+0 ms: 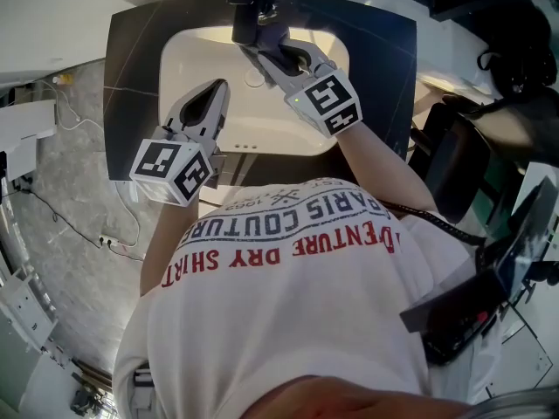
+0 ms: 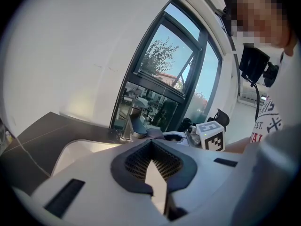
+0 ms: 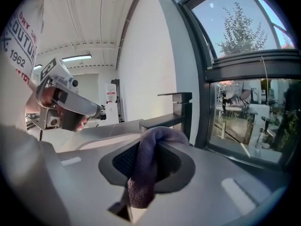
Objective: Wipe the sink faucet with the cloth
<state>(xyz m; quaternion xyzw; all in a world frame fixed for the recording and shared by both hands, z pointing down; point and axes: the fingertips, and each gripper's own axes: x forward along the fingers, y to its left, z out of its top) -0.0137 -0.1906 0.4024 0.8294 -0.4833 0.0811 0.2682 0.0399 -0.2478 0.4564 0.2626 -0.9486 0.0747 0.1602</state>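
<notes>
Cloth (image 3: 146, 166) is a dusty purple-grey. Faucet (image 3: 178, 108) is dark grey, near black. Sink (image 1: 188, 68) is cream, set in a black counter (image 1: 131, 85) with thin pale veins. Left gripper (image 1: 217, 94) and right gripper (image 1: 262, 55) – pale grey with black pads, cubes (image 1: 172, 171) patterned in black-and-white squares. Shirt (image 1: 288, 339) – white, red and grey lettering.

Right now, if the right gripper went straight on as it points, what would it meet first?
Probably the faucet, just beyond the cloth clamped in the right gripper; the gap between them is unclear.
</notes>
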